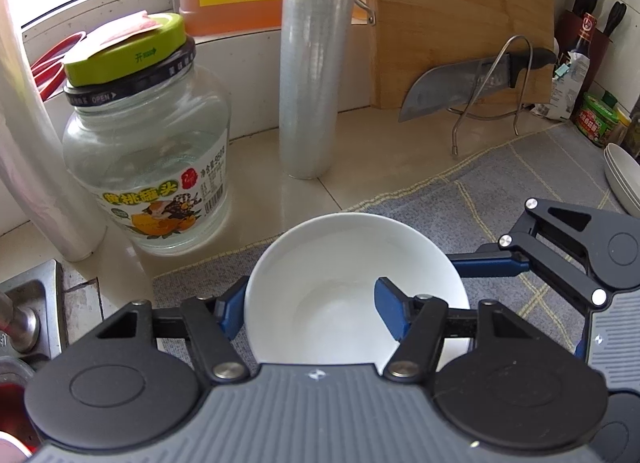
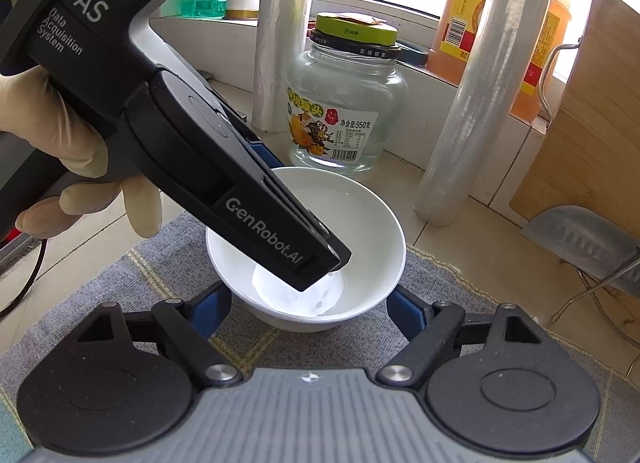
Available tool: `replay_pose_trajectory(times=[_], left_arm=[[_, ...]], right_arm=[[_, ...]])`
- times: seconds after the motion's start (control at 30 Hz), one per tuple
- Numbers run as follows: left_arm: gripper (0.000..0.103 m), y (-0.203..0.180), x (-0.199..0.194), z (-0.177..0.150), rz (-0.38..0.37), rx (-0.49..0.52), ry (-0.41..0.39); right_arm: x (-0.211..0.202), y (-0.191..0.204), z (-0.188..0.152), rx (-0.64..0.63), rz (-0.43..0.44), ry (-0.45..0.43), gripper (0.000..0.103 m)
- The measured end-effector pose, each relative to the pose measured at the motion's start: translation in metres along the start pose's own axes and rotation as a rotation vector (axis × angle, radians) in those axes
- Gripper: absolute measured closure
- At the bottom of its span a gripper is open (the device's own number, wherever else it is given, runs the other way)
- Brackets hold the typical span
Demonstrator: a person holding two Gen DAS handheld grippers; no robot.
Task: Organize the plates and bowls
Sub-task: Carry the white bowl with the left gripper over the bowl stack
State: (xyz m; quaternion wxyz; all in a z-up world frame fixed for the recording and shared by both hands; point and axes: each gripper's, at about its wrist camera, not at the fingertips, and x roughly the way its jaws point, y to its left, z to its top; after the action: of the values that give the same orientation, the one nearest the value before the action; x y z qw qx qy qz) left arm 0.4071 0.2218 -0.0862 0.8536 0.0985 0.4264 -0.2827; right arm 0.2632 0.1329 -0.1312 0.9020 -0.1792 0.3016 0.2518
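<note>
A white bowl (image 1: 344, 255) (image 2: 360, 215) stands on a grey mat (image 1: 500, 191) (image 2: 100, 283). My left gripper (image 1: 310, 309) straddles its near wall, one blue finger outside and the other inside, shut on the bowl. In the right wrist view a gloved hand (image 2: 60, 183) holds this left gripper (image 2: 320, 267), which comes in from the upper left with its tip down in the bowl. My right gripper (image 2: 310, 305) has a blue finger against each side of the bowl's lower wall, shut on it. One of its fingers (image 1: 488, 265) shows at the bowl's right side.
A stack of white plates (image 1: 624, 179) lies at the mat's far right. Close behind the bowl stand a glass jar (image 1: 148, 163) (image 2: 344, 111) and a cling film roll (image 1: 308, 83) (image 2: 472, 123). A cleaver (image 1: 460, 87) on a wire rack leans by a wooden cutting board (image 1: 456, 15).
</note>
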Motion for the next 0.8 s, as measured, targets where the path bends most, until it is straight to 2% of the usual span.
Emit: replay_pose_trajectory(times=[0.37, 0.8], left_arm=[[0.039, 0.0, -0.001, 0.001, -0.002, 0.001, 0.003], [0.039, -0.016, -0.022, 0.001, -0.01, 0.016, -0.017]], right_arm=[[-0.005, 0.0, 0.0, 0.01, 0.015, -0.003, 0.016], [-0.03, 0.0, 0.001, -0.002, 0.006, -0.012, 0.016]])
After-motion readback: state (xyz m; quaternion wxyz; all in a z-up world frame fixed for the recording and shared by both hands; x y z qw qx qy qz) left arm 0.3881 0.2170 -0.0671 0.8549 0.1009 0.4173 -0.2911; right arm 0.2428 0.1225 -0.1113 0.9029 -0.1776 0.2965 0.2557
